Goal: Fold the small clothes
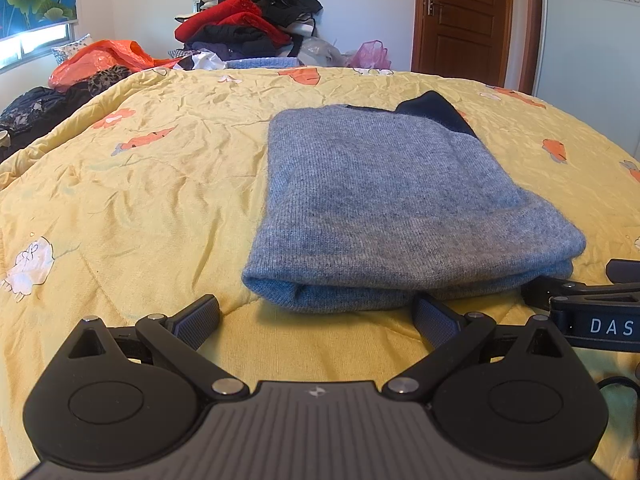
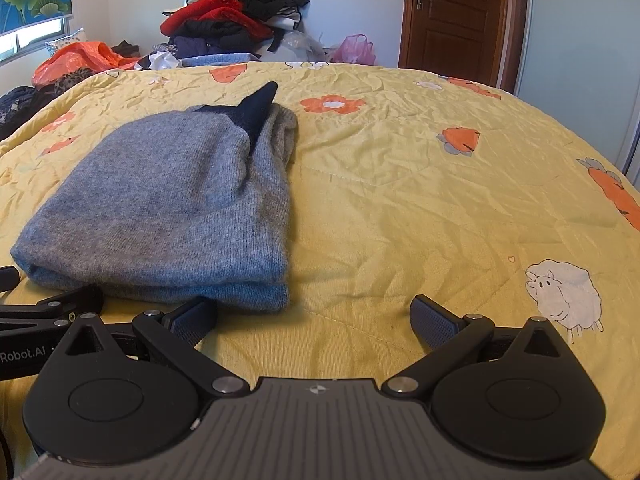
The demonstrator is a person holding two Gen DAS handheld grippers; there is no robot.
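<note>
A grey knitted garment [image 1: 384, 200] lies folded in layers on the yellow bedspread [image 1: 140, 200], with a dark navy part [image 1: 436, 114] sticking out at its far end. It also shows in the right wrist view [image 2: 168, 208]. My left gripper [image 1: 316, 316] is open and empty, just short of the garment's near folded edge. My right gripper [image 2: 314, 316] is open and empty, beside the garment's near right corner. The right gripper's body shows at the right edge of the left wrist view [image 1: 592, 312].
A tall pile of red, black and dark clothes [image 1: 252, 16] stands beyond the bed's far edge. An orange plastic bag [image 1: 100, 60] and dark clothes [image 1: 36, 108] lie at the far left. A brown door [image 1: 464, 16] is at the back right.
</note>
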